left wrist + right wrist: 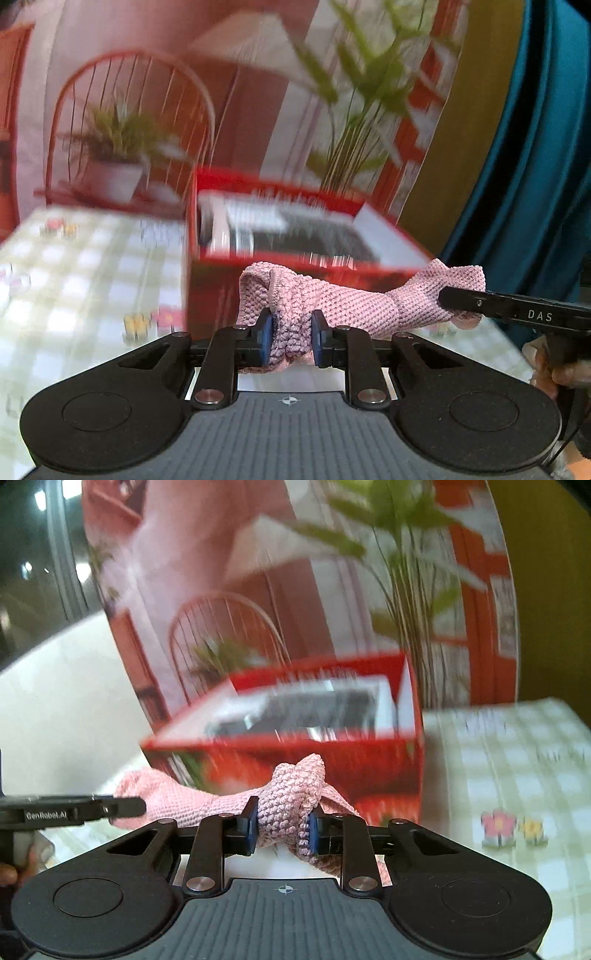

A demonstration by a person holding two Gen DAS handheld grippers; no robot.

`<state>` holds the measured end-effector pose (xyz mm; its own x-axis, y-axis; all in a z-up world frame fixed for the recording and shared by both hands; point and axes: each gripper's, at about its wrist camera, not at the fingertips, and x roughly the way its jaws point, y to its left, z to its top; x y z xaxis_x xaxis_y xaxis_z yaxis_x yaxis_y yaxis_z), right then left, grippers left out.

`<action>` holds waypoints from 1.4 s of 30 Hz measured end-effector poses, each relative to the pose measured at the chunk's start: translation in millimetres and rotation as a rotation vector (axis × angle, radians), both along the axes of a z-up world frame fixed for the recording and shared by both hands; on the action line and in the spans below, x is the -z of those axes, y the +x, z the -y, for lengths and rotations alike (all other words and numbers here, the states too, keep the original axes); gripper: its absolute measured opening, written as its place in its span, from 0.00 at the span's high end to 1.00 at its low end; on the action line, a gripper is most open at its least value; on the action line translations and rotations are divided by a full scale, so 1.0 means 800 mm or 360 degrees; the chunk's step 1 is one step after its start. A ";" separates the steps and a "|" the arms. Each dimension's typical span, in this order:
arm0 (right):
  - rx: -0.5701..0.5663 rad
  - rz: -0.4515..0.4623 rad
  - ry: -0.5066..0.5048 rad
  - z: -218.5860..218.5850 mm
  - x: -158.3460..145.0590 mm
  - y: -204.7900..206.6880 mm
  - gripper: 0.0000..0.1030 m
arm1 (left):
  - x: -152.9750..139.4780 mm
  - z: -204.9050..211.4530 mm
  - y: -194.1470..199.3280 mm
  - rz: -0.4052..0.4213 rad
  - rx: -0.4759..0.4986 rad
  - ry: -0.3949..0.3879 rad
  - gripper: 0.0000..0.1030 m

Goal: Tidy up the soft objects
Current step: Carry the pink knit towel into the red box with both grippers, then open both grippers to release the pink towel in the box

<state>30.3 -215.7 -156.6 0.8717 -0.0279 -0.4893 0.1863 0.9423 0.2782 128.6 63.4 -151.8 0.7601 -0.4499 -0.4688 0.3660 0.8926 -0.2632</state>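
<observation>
My left claw (pixel 291 338) and right claw (pixel 282 830) each pinch one end of the pink knitted cloth (pixel 343 306), stretched left to right between them above the worktop (pixel 92 258); the red box (pixel 295 236) sits just beyond.

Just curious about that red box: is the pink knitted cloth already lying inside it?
No. The pink cloth hangs in front of the red box, pinched in both hand-held grippers.
</observation>
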 end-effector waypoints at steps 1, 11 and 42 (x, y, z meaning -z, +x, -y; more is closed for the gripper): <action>-0.0008 0.0030 -0.0012 0.001 -0.009 0.001 0.78 | -0.010 -0.001 0.001 0.0040 0.0000 0.0000 0.78; -0.0063 0.0047 -0.0182 0.031 -0.073 0.071 0.78 | -0.062 0.018 0.073 0.0185 0.0063 0.0114 0.78; -0.0030 -0.0718 0.0028 0.080 0.013 0.192 0.68 | -0.006 0.083 0.187 -0.0199 0.0227 0.0430 0.19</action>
